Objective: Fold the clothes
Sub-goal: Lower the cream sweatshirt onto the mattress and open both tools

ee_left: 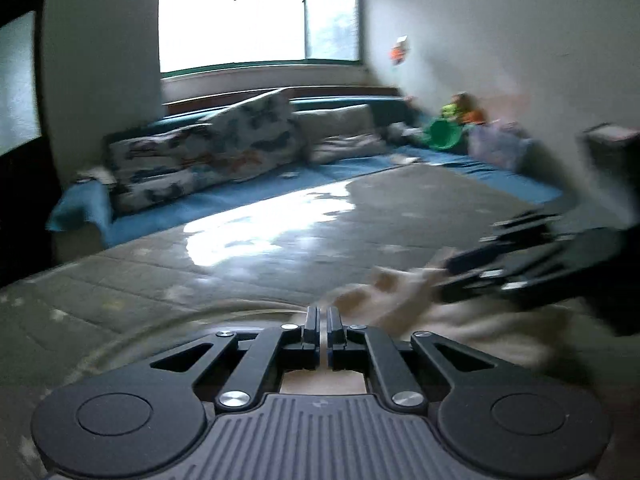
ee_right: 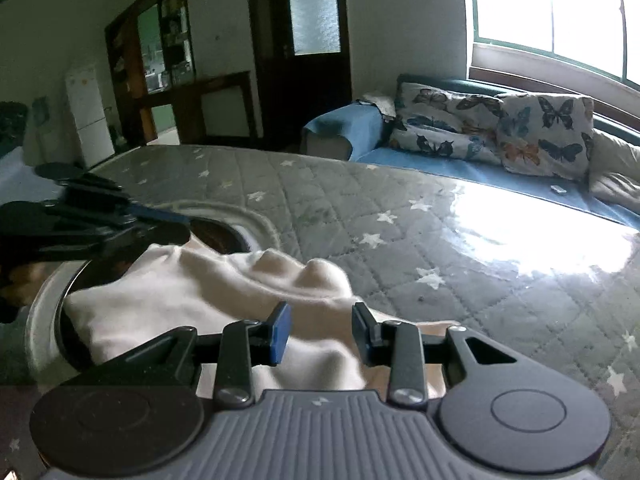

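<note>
**One cream garment between two grippers on the quilted bed**

A grey quilted bed (ee_right: 400, 216) with white stars fills both views; a glare patch from the window (ee_left: 256, 16) lies across it. Beyond the bed runs one blue-covered sofa (ee_right: 460, 168). The right wrist view shows two butterfly-print cushions (ee_right: 548, 136) on it, plus a dark door and a white fridge (ee_right: 86, 112) that the left wrist view lacks. The left wrist view alone shows a green bowl-shaped thing (ee_left: 442, 134) at the sofa's far end, blurred.

One cream garment (ee_right: 208, 292) lies bunched on the near part of the bed, over a round rimmed basin (ee_right: 44, 312); its long axis runs from the left gripper across to the right one.

The right gripper (ee_right: 322, 332) has its jaws apart, cloth lying between them; whether the pads press it I cannot tell. The left gripper (ee_left: 322, 326) has its jaws together; cloth lies just beyond them, and whether any is pinched I cannot tell.
</note>
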Tool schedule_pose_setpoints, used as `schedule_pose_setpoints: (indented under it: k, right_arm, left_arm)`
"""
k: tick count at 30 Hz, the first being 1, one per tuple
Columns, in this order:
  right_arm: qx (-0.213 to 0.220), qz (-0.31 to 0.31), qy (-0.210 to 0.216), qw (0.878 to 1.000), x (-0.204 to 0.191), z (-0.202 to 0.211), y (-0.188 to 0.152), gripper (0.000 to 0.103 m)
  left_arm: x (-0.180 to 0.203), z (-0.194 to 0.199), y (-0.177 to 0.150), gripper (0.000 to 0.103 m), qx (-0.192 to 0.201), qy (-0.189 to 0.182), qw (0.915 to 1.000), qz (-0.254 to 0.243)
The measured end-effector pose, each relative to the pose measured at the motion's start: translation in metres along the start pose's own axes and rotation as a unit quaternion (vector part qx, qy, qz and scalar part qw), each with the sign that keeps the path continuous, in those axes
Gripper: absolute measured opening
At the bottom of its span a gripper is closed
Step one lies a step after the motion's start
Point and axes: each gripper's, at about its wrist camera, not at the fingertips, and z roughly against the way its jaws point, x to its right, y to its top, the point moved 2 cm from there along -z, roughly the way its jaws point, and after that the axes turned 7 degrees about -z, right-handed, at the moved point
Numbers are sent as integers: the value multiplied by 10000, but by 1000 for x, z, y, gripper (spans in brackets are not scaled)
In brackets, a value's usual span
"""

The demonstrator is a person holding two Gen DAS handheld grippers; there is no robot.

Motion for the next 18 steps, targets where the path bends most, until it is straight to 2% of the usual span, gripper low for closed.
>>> schedule_pose_setpoints:
  k: [4,10,13,15,18]
  right_arm:
    - [-71,142,-96,9998,-3,-8,-9,34]
    - [1,-19,-170,9999,4,-1,-8,33]
    - [50,118,-5,9999,-7,17,-12,33]
    - [49,250,90,9996,-16,28,-18,33]
    - [-11,385,127,9992,-27,38,-32,33]
  left_arm:
    - [18,5,-13,6,-170,-322,9993,-79]
    - [19,0,-38,6,-544,-228,9983,-1]
    - [18,13,-39,7,-386,-236,9990,70]
    - [18,21,-40,13,-292,-238,9992,110]
    - [22,23,-47,14,-332,-201,9992,83]
